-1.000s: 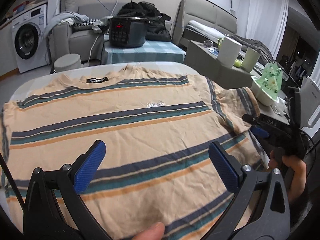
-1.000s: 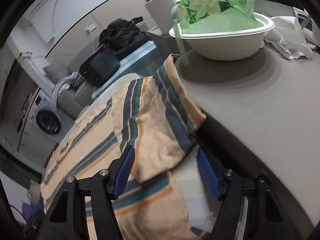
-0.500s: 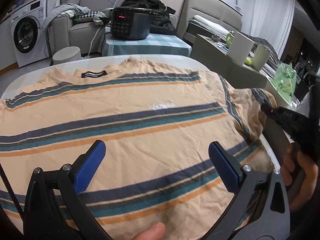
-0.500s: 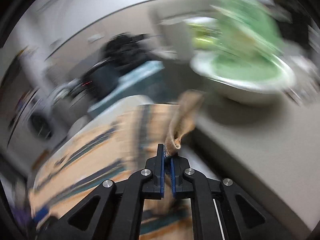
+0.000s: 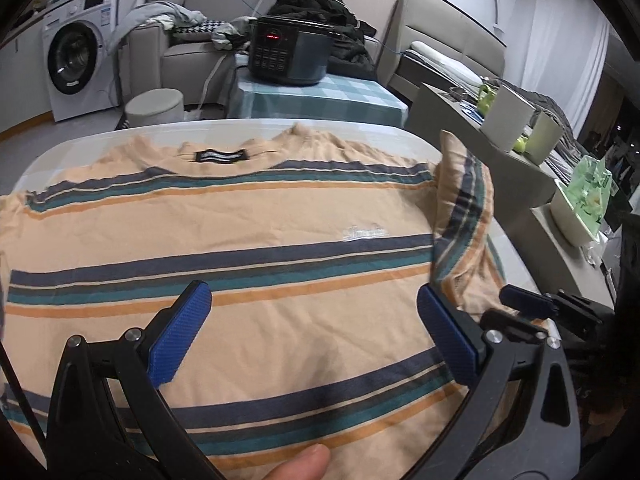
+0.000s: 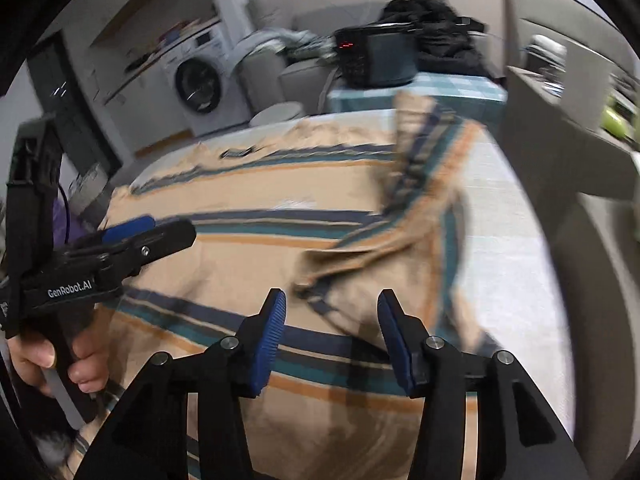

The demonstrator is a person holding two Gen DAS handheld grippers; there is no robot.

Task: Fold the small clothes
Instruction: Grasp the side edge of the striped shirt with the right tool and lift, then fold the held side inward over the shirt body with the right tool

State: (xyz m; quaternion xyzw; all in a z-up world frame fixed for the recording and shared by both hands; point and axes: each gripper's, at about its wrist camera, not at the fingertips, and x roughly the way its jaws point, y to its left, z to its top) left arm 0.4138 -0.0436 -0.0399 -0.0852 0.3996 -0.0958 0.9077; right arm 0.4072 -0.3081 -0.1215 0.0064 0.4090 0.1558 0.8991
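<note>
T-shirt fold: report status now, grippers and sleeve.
Left gripper open over the striped T-shirt. Right gripper open, holding nothing. Right sleeve folded in over the body, rumpled. Nothing in the way.

It was a home living room: a sofa point(image 5: 188, 46), a washer point(image 5: 78, 68), a cooker point(image 5: 290, 54) on a checked table point(image 5: 320, 94).

The right gripper point(image 6: 332, 340), clamped on the sleeve point(image 6: 424, 216) half a second ago, now has its jaws apart. The sleeve, flat on the table before, now lies folded inward over the shirt point(image 5: 224, 232).
</note>
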